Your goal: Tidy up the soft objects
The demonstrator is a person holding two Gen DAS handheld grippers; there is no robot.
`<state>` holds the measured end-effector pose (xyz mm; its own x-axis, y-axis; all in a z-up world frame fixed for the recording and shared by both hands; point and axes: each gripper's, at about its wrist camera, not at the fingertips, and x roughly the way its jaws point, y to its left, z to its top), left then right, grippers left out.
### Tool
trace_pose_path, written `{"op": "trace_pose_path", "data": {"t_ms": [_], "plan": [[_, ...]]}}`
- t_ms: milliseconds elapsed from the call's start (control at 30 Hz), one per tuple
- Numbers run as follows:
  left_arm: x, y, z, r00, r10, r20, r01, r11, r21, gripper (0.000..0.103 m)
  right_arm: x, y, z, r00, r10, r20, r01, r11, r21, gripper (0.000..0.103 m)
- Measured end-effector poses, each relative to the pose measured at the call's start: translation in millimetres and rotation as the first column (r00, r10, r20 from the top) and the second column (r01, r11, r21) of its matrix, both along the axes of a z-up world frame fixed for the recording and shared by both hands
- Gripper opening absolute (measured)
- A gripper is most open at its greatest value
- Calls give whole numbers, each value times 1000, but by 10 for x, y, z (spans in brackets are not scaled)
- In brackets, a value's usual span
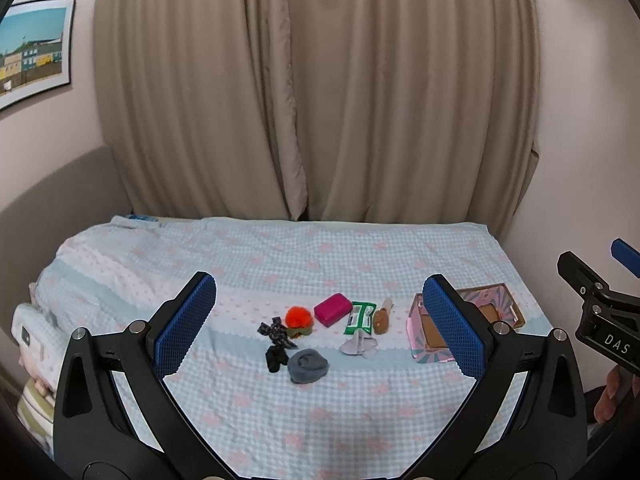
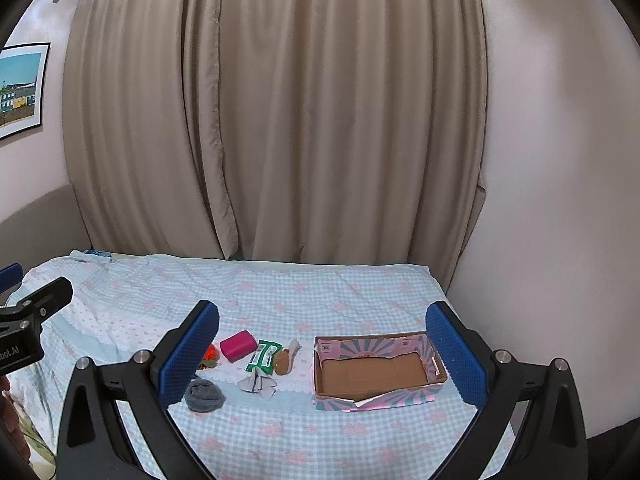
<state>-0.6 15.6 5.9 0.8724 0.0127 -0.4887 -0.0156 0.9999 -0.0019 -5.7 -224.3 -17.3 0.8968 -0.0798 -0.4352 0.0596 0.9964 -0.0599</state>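
Nothing is sorted yet, I judge: the soft objects [image 1: 316,332] lie on the bed [image 2: 360,296], the box [image 2: 376,372] is empty. Left gripper [image 1: 320,324] and right gripper [image 2: 322,354] hover with jaws wide, holding nothing.

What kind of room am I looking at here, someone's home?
Most likely a bedroom in a home. A bed with a blue-and-pink checked cover fills the space, long beige curtains hang behind it, and a framed picture is on the wall. Small soft items and a cardboard box lie on the bed.
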Motion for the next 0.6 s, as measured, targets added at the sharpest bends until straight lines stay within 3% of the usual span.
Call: {"op": "trace_pose_path", "data": {"t_ms": [600], "plan": [[-19,-48,-88,1000,-7,1,6,1000,11,103,-4,25,-47,1000,-11,-2,11,1000,4,103]]}}
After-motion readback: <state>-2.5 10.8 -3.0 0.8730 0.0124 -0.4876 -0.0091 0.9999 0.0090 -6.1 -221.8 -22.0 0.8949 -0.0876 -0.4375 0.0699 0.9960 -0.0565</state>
